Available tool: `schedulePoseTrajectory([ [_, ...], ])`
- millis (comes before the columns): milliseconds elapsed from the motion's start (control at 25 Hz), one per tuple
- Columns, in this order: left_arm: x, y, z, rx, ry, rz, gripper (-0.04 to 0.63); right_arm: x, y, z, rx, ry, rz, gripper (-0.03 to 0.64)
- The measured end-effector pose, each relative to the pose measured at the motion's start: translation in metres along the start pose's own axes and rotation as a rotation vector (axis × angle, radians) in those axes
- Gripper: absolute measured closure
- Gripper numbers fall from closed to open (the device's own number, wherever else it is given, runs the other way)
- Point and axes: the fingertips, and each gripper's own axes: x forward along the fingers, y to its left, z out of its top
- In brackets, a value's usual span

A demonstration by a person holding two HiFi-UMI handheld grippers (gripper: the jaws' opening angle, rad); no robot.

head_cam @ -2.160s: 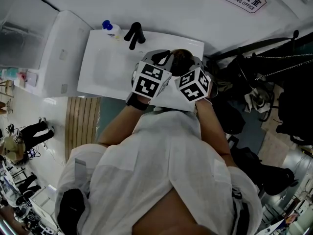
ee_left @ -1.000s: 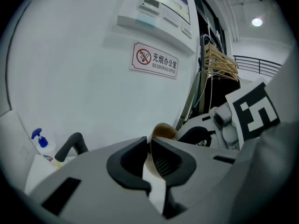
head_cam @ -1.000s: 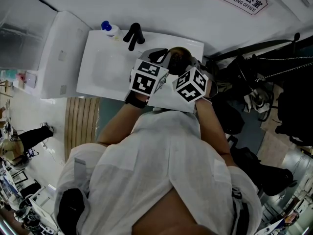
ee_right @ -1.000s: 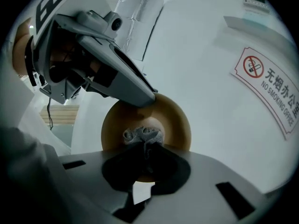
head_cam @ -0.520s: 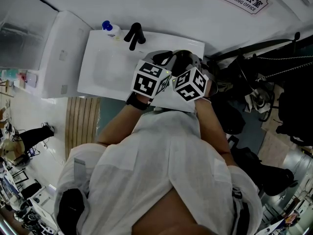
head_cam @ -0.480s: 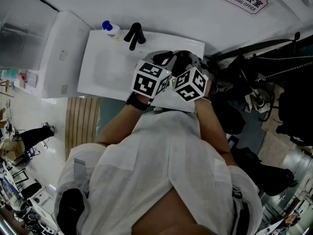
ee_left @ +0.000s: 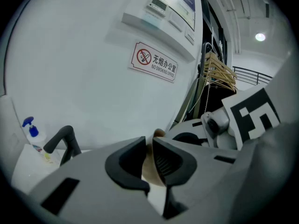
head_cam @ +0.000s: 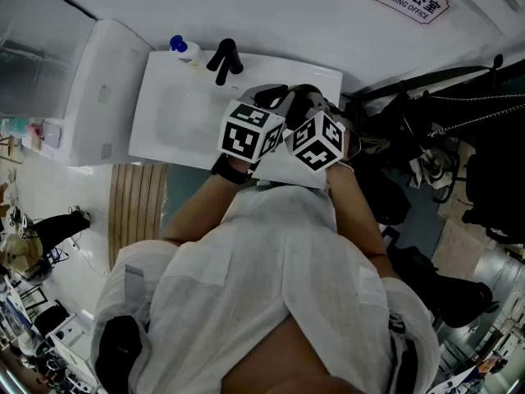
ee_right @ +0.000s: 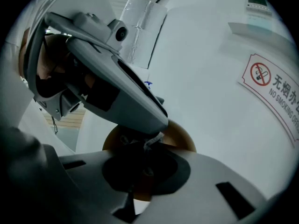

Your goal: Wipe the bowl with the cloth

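Round tan bowl [ee_right: 180, 134] held over right end of white counter [head_cam: 176, 113], rim pinched by left tongs [ee_left: 148, 149]. Dark crumpled cloth [ee_right: 145, 148] pinched by right tongs [ee_right: 140, 169], pressed into bowl.

White shirt [head_cam: 271, 286] worn; left tool [ee_left: 148, 158] and right tool [ee_right: 140, 169] are grey.

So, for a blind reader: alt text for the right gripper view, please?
The right gripper grips a dark cloth against a tan bowl, which the left gripper holds by its rim. A no-smoking sign hangs on the white wall.
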Motion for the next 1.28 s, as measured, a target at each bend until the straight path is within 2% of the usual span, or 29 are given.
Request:
schedulePoseTrajectory([
  [160,-0.003,0.011,0.004,-0.011,-0.014,0.024,0.551,0.002,0.009,-0.006,-0.006,0.029,0.065,0.577],
  [280,-0.005,0.018,0.004,-0.023,-0.013,0.032,0.552,0.003,0.007,-0.014,-0.016,0.072,0.056,0.577],
  [480,-0.004,0.016,0.004,-0.03,-0.017,0.026,0.552,0.001,-0.015,-0.024,0.012,0.137,-0.08,0.577],
  [640,-0.006,0.012,0.006,-0.055,-0.033,0.006,0.552,-0.006,-0.034,-0.019,0.038,0.092,-0.205,0.577],
  [800,-0.006,0.004,0.006,-0.057,-0.034,-0.014,0.551,-0.01,-0.041,-0.012,0.049,0.029,-0.254,0.577],
  [960,-0.004,0.0,0.0,-0.065,-0.019,-0.03,0.551,-0.009,-0.036,0.0,0.02,-0.038,-0.224,0.577],
  [1040,-0.005,0.001,-0.001,-0.077,-0.019,-0.033,0.549,-0.007,-0.03,0.004,0.012,-0.065,-0.184,0.577],
  [1280,-0.007,0.004,-0.001,-0.094,-0.033,-0.029,0.549,-0.007,-0.012,0.015,0.076,-0.135,-0.035,0.577],
])
